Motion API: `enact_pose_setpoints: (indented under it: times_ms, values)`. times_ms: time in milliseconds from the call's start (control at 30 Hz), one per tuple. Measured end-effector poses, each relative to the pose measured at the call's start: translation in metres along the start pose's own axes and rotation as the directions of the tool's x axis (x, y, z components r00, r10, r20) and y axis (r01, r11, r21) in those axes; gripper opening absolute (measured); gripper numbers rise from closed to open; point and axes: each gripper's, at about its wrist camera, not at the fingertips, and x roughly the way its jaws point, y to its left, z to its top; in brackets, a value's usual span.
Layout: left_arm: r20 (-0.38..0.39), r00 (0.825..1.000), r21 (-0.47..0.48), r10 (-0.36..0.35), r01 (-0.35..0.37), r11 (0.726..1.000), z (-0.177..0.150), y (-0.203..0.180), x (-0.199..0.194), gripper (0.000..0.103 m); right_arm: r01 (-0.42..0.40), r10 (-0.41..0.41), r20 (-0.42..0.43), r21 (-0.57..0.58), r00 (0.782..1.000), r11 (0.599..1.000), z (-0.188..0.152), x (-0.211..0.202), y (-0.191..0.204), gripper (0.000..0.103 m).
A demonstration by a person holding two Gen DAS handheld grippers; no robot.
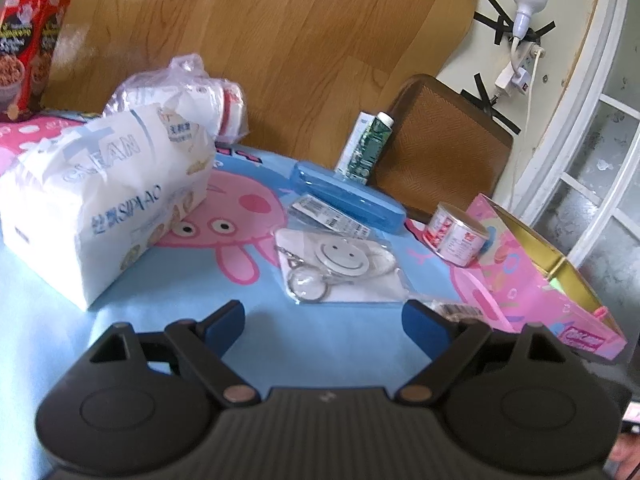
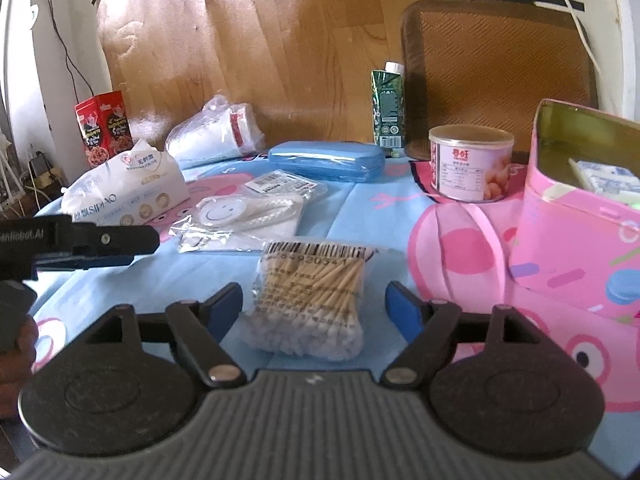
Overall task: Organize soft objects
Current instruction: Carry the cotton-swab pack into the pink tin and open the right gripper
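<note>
Between right gripper fingers, cotton swab bag, untouched, fingers spread

snack box cropped, pink tin cropped

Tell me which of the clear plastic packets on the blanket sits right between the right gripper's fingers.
The cotton swab bag, with the barcode on top. The smiley keychain packet lies farther back, nearer the tissue pack.

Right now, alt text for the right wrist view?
The open right gripper straddles a clear bag of cotton swabs lying on a blue cartoon-pig cloth. A pink tin box stands open at right; the left gripper enters from the left, beside a white tissue pack.
</note>
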Motion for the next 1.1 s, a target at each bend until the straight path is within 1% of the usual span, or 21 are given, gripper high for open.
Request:
enact_pose_setpoints:
  times_ms: [67, 133, 233, 267, 300, 333, 367, 400, 433, 467, 533, 600, 667, 733, 800, 867, 900, 967, 1000, 1067, 1100]
  values:
    - [-0.003, 0.999, -0.013, -0.033, 0.033, 0.999, 0.002, -0.003, 0.0, 0.089, 0.01, -0.01, 0.004, -0.032, 1.0, 0.999, -0.001, -0.002, 0.002, 0.082]
    - [-0.018, 0.996, -0.021, -0.086, 0.086, 0.996, 0.006, -0.012, 0.002, 0.089, 0.023, -0.023, 0.007, -0.077, 1.0, 0.997, -0.001, -0.002, 0.006, 0.083]
    - [-0.071, 0.986, 0.02, -0.149, 0.151, 0.988, 0.008, -0.038, 0.014, 0.087, 0.039, -0.04, -0.005, -0.114, 0.999, 0.993, 0.001, 0.002, 0.007, 0.085]
    - [-0.098, 0.982, 0.028, -0.161, 0.165, 0.986, 0.006, -0.045, 0.021, 0.084, 0.034, -0.036, -0.014, -0.108, 0.999, 0.994, 0.0, 0.004, 0.006, 0.084]
    - [-0.138, 0.976, 0.031, -0.172, 0.178, 0.984, 0.004, -0.053, 0.032, 0.08, 0.023, -0.026, -0.023, -0.099, 0.999, 0.995, -0.001, 0.005, 0.004, 0.077]
    - [-0.174, 0.969, 0.031, -0.178, 0.186, 0.982, 0.002, -0.058, 0.042, 0.069, 0.004, -0.006, -0.029, -0.091, 1.0, 0.996, -0.001, 0.004, 0.002, 0.067]
    - [-0.216, 0.959, 0.032, -0.182, 0.193, 0.981, -0.002, -0.065, 0.054, 0.061, -0.001, -0.001, -0.021, -0.095, 1.0, 0.995, -0.002, 0.002, 0.001, 0.057]
    - [-0.199, 0.965, 0.059, -0.169, 0.184, 0.981, -0.005, -0.074, 0.056, 0.059, 0.007, -0.008, -0.011, -0.107, 1.0, 0.994, -0.003, -0.002, 0.003, 0.054]
    - [-0.212, 0.96, 0.073, -0.181, 0.2, 0.977, -0.006, -0.083, 0.058, 0.048, 0.009, -0.009, 0.001, -0.119, 1.0, 0.993, -0.004, -0.006, 0.004, 0.053]
    - [-0.225, 0.95, 0.063, -0.217, 0.236, 0.97, -0.004, -0.092, 0.058, 0.049, 0.018, -0.015, 0.019, -0.127, 1.0, 0.992, -0.005, -0.012, 0.005, 0.052]
    - [-0.199, 0.953, 0.109, -0.227, 0.252, 0.962, 0.001, -0.112, 0.056, 0.048, 0.072, -0.057, 0.096, -0.154, 0.994, 0.985, -0.003, -0.025, 0.003, 0.051]
    - [-0.175, 0.949, 0.15, -0.262, 0.289, 0.945, 0.013, -0.136, 0.056, 0.048, 0.12, -0.094, 0.175, -0.142, 0.98, 0.983, 0.005, -0.041, -0.007, 0.051]
    - [-0.162, 0.942, 0.188, -0.295, 0.323, 0.927, 0.027, -0.163, 0.06, 0.048, 0.155, -0.129, 0.238, -0.096, 0.963, 0.983, 0.015, -0.055, -0.024, 0.052]
    - [-0.155, 0.935, 0.243, -0.318, 0.348, 0.906, 0.037, -0.194, 0.067, 0.049, 0.205, -0.179, 0.295, -0.061, 0.939, 0.977, 0.024, -0.066, -0.044, 0.052]
    - [-0.152, 0.932, 0.3, -0.33, 0.361, 0.883, 0.046, -0.227, 0.083, 0.051, 0.256, -0.232, 0.327, -0.031, 0.916, 0.966, 0.033, -0.072, -0.062, 0.052]
    - [-0.147, 0.936, 0.343, -0.321, 0.352, 0.871, 0.046, -0.251, 0.097, 0.061, 0.296, -0.28, 0.338, 0.004, 0.899, 0.955, 0.041, -0.072, -0.085, 0.055]
    - [-0.144, 0.943, 0.365, -0.301, 0.333, 0.87, 0.045, -0.261, 0.107, 0.061, 0.323, -0.31, 0.327, 0.015, 0.893, 0.946, 0.045, -0.067, -0.094, 0.059]
    - [-0.141, 0.957, 0.378, -0.252, 0.287, 0.88, 0.041, -0.269, 0.119, 0.061, 0.399, -0.392, 0.262, 0.031, 0.882, 0.917, 0.049, -0.051, -0.113, 0.066]
    - [-0.145, 0.96, 0.366, -0.241, 0.278, 0.888, 0.04, -0.267, 0.12, 0.061, 0.417, -0.418, 0.244, 0.058, 0.875, 0.907, 0.048, -0.05, -0.121, 0.066]
    - [-0.135, 0.957, 0.333, -0.257, 0.288, 0.898, 0.039, -0.25, 0.112, 0.061, 0.381, -0.398, 0.269, 0.116, 0.877, 0.917, 0.041, -0.059, -0.129, 0.066]
    - [-0.119, 0.96, 0.329, -0.252, 0.277, 0.903, 0.038, -0.239, 0.105, 0.061, 0.374, -0.397, 0.29, 0.132, 0.871, 0.918, 0.036, -0.064, -0.127, 0.066]
